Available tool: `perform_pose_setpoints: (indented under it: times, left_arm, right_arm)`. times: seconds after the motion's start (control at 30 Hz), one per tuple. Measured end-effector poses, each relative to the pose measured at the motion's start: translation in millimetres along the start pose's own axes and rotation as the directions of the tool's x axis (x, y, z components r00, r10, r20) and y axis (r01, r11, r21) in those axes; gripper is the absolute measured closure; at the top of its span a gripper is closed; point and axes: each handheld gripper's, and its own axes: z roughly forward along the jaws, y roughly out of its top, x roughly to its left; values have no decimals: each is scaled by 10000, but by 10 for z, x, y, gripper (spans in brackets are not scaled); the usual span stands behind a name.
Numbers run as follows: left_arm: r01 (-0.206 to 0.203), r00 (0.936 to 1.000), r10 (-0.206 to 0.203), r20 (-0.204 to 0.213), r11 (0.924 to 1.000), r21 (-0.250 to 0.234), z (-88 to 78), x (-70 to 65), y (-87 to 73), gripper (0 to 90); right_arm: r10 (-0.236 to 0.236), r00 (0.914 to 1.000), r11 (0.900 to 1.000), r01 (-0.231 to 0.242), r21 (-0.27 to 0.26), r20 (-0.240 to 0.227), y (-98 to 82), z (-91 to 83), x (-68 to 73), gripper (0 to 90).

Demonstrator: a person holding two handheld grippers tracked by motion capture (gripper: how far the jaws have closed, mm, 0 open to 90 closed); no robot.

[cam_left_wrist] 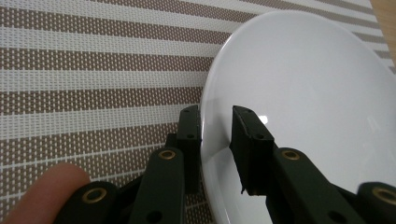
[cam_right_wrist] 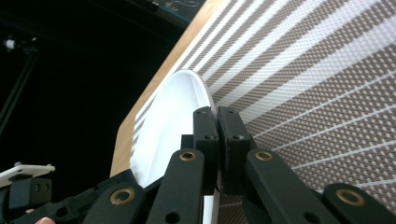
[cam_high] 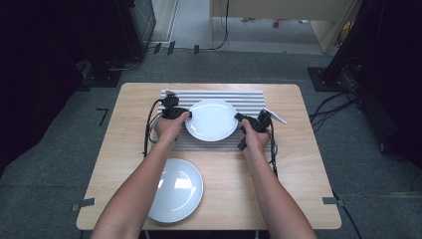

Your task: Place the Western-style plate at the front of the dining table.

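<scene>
Two grippers, left (cam_high: pixel 186 114) and right (cam_high: pixel 240 118), are clamped on opposite rim edges of the white plate (cam_high: pixel 211 119) over the striped placemat (cam_high: pixel 249 97); a level, matched lowering is called for next.

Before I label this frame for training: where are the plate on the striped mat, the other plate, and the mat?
plate on the mat (cam_high: pixel 211 119) high view, centre
near plate (cam_high: pixel 176 191) high view, centre
striped placemat (cam_high: pixel 249 97) high view, bare far strip
</scene>
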Motion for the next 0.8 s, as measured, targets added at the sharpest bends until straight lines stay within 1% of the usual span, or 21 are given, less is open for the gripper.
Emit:
perform_pose_setpoints:
  times: [0.17,0.33,0.4,0.43,0.5,0.53,0.6,0.63,0.77,0.8]
  left_arm:
    - [-88,9996,85,-272,9999,-78,34,-13,56,747]
    - [-91,9994,85,-349,9998,-180,46,-23,94,751]
    - [-395,9981,389,-482,9992,-104,85,-27,113,744]
    - [-473,9975,469,-520,9989,-62,100,-25,119,740]
    - [-473,9974,470,-553,9989,-31,116,-18,128,734]
    - [-353,9981,350,-513,9994,-48,136,-1,143,735]
    - [-249,9986,244,-467,9996,-106,152,15,150,740]
    - [-274,9986,268,-466,9996,-118,163,19,153,742]
    - [-177,9982,166,-582,9997,-184,196,21,158,740]
    - [-80,9980,65,-624,9997,-236,211,27,163,740]
  right_arm:
    - [61,9998,9998,-57,-165,187,-29,58,-34,875]
    - [-136,9990,9991,152,-386,419,-59,83,-20,873]
    - [-181,9987,9990,201,-411,483,-65,90,-20,873]
    - [-196,9985,9989,217,-424,501,-69,93,-19,873]
    - [-292,9980,9988,314,-383,562,-79,96,-10,874]
    - [-325,9978,9987,348,-382,581,-82,97,-8,873]
    - [-325,9976,9987,348,-377,610,-87,102,-9,873]
    - [-289,9976,9988,313,-388,624,-88,105,-10,874]
    - [-313,9964,9980,356,-531,792,-110,130,-6,871]
    - [-350,9961,9979,392,-512,812,-113,132,-6,872]
